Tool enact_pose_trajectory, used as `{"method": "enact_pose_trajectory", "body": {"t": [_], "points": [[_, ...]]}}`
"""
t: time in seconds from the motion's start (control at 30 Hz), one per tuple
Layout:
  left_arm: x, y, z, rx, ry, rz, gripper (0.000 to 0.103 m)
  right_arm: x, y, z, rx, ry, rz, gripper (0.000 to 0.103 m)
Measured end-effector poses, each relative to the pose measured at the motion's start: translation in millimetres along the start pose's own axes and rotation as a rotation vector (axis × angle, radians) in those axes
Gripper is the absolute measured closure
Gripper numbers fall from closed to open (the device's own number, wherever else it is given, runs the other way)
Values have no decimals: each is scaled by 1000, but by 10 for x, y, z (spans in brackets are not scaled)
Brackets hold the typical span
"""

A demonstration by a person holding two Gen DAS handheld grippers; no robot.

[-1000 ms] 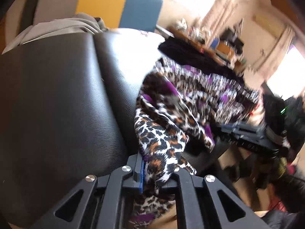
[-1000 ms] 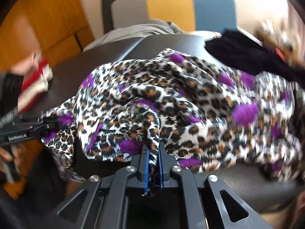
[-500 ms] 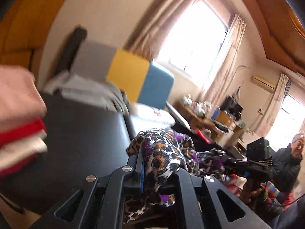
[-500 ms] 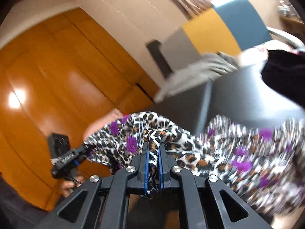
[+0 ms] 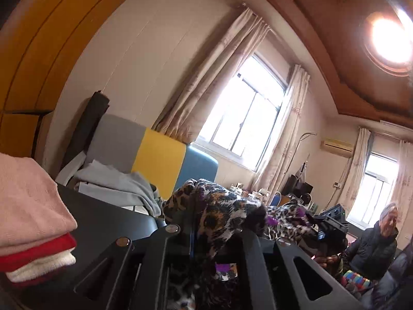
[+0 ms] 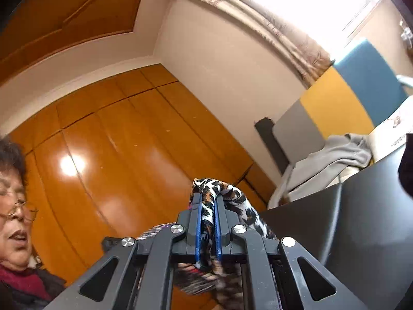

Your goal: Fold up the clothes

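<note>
- Left wrist view: the leopard-print garment with purple patches (image 5: 222,214) is pinched in the left tongs (image 5: 218,235) and stretches rightward to the right tongs (image 5: 333,226), so its long axis runs between the two.
- Right wrist view: the right tongs (image 6: 207,222) clamp a bunched edge of the same cloth (image 6: 222,193).
- Below lies the dark leather-like surface (image 5: 108,217), probably with the cloth hanging clear of it.
- Folded pink, red and white clothes (image 5: 31,222) sit stacked at its left.

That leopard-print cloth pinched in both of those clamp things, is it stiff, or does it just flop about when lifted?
Probably floppy: the leopard-print garment bunches into thin folds between the right gripper pads and droops over the side. In the left gripper it drapes in soft heaps. It likely weighs little, since a small pinch holds it.
</note>
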State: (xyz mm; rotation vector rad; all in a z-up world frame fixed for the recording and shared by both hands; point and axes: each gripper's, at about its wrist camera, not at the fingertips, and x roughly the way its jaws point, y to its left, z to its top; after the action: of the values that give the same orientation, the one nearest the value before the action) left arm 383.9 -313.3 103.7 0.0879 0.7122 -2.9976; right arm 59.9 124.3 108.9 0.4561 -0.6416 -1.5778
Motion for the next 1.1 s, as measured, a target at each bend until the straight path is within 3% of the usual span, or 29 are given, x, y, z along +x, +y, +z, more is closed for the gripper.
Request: {"method": "enact_pose_trajectory", "body": {"t": [0.2,0.27,0.33,0.37,0.4,0.43,0.5,0.6,0.7,0.83,1.0,1.07,1.1], "points": [[834,331,-39,-67,126,74,95,872,-470,275,39,-4,-122,94],[1267,567,-36,-69,175,172,94,1382,-737,439,39,1,-203,94],[1700,803,-33,-71,224,270,92,1834,-1140,651,75,29,-288,85],[1969,1008,-102,-83,282,354,89,2019,-1350,723,102,53,-315,78],[2238,1212,-173,-95,341,439,88,2126,-1556,699,135,91,-364,51],[2418,1419,-307,-122,419,494,88,2234,-1761,676,169,130,-413,34],[2779,1831,-576,-178,575,603,87,2436,-2150,620,227,207,-507,34],[2835,2089,-899,-182,635,658,87,2408,-2147,240,128,344,-555,33],[2666,2109,-1146,-170,642,663,85,2211,-1972,-284,9,498,-596,33],[2496,1779,-1453,-63,685,605,83,1776,-1843,-1028,-97,646,-688,33],[2430,1274,-1971,53,763,477,83,1190,-1639,-1623,-93,698,-775,35],[2425,1171,-2169,57,801,477,82,1122,-1531,-1660,-158,696,-813,53],[2423,1119,-2268,59,820,477,82,1122,-1507,-1646,-190,697,-833,70]]}}
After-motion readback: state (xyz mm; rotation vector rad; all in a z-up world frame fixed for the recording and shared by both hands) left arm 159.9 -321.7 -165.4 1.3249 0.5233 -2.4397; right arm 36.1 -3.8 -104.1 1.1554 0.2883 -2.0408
